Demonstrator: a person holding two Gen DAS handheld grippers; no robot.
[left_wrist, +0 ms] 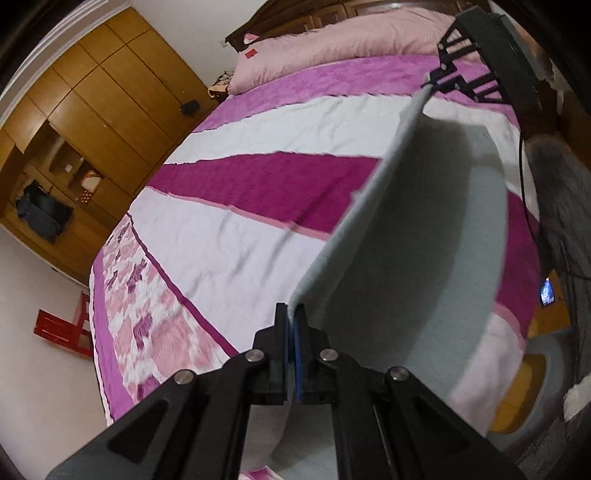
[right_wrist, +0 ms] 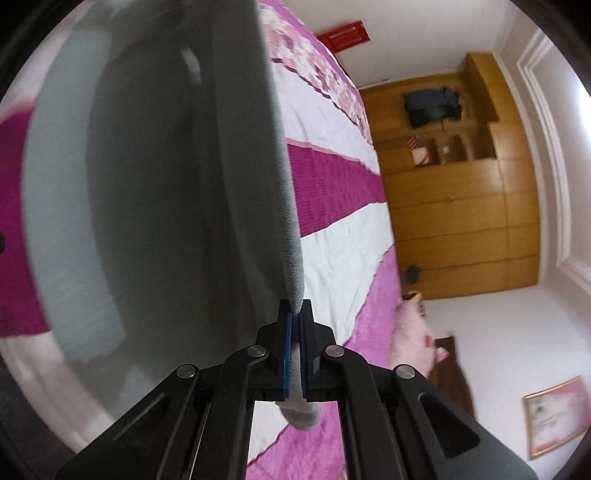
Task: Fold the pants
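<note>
Aloft, grey pants (left_wrist: 406, 229) stretched between left gripper (left_wrist: 294, 325) and right gripper (right_wrist: 294, 328), both clamped on its edge.

We see a bed (left_wrist: 229, 221) spread with a pink, magenta and white striped quilt, a pale pink pillow (left_wrist: 332, 51) at its head. Behind it we find a wooden wardrobe (left_wrist: 92, 110), white walls (right_wrist: 406, 33) and a red stool (left_wrist: 62, 328).

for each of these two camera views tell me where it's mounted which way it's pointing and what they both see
Left wrist: sits on the left gripper, looks along the held pants toward the right gripper, bed below, wardrobe beyond.
Right wrist: sits on the right gripper, looks along the pants across the bed toward the wardrobe.
Shared: pants, bed, wardrobe, red stool.
</note>
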